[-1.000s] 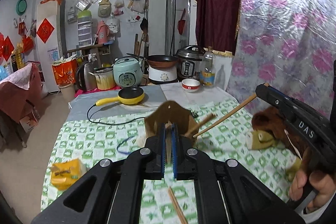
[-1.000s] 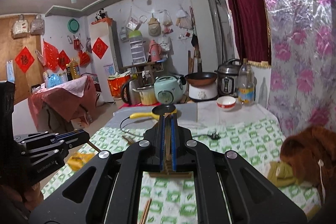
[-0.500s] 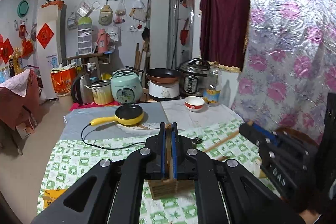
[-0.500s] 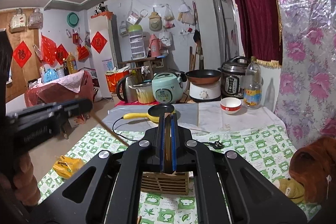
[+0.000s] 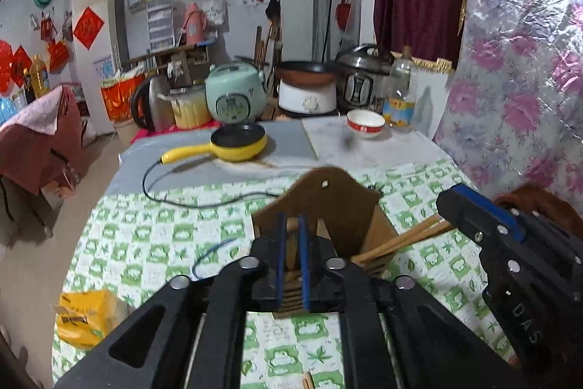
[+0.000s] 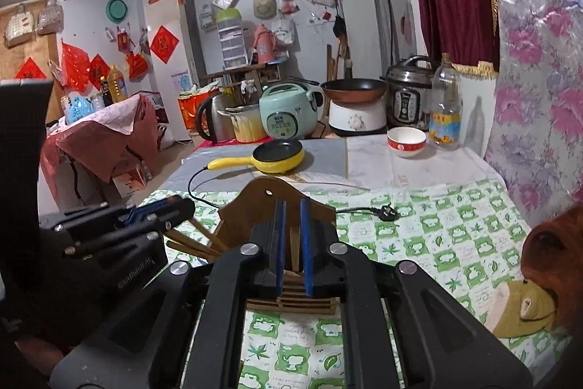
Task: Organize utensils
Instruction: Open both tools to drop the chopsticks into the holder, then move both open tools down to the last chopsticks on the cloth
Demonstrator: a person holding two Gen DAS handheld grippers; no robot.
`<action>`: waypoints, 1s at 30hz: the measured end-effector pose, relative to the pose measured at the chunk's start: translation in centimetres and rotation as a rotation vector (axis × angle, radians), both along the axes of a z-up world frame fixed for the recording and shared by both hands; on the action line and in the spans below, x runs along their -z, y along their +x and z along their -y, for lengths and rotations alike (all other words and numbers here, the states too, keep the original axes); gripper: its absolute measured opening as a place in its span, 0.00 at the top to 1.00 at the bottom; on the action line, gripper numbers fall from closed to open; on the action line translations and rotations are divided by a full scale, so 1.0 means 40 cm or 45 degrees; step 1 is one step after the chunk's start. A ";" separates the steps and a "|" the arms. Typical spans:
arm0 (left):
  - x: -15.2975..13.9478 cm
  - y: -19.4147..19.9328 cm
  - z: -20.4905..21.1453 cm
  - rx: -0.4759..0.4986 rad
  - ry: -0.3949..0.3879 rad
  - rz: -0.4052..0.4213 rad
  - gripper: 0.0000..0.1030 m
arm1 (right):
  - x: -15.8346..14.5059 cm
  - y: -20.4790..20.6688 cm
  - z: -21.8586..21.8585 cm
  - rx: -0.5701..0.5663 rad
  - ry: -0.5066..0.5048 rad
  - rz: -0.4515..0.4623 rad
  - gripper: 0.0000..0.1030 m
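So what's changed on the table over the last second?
The left gripper and right gripper came down over the holder, lowering their chopsticks into it. Both sets of jaws have just been opening, so the sticks, still between the jaws, are let go. The pan and bowl stayed put.

Tabletop [image 5: 153,236] has a green-white checked cloth near, grey and white sheets far. On it: wooden utensil holder [image 5: 328,206] near centre, yellow pan [image 5: 238,143] with black cord and red-white bowl [image 5: 365,123] far. Yellow packet [image 5: 85,316] near left, brown plush toy [image 6: 539,276] near right.
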State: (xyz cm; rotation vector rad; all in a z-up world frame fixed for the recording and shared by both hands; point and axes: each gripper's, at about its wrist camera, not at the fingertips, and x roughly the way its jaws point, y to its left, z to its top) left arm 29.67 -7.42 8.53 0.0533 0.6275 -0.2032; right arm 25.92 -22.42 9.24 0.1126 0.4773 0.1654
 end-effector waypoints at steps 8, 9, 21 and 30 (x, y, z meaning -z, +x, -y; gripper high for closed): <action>-0.009 -0.100 -0.038 -0.015 -0.040 0.022 0.44 | -0.017 -0.096 0.040 0.037 0.032 0.040 0.61; -0.007 -0.116 -0.044 -0.017 -0.047 0.018 0.43 | -0.015 -0.111 0.046 0.040 0.042 0.037 0.60; 0.193 -0.355 -0.150 -0.093 -0.096 -0.185 0.26 | 0.189 -0.343 0.058 0.086 0.024 -0.215 0.47; 0.280 -0.478 -0.211 -0.157 -0.105 -0.285 0.25 | 0.279 -0.458 0.043 0.106 -0.007 -0.333 0.41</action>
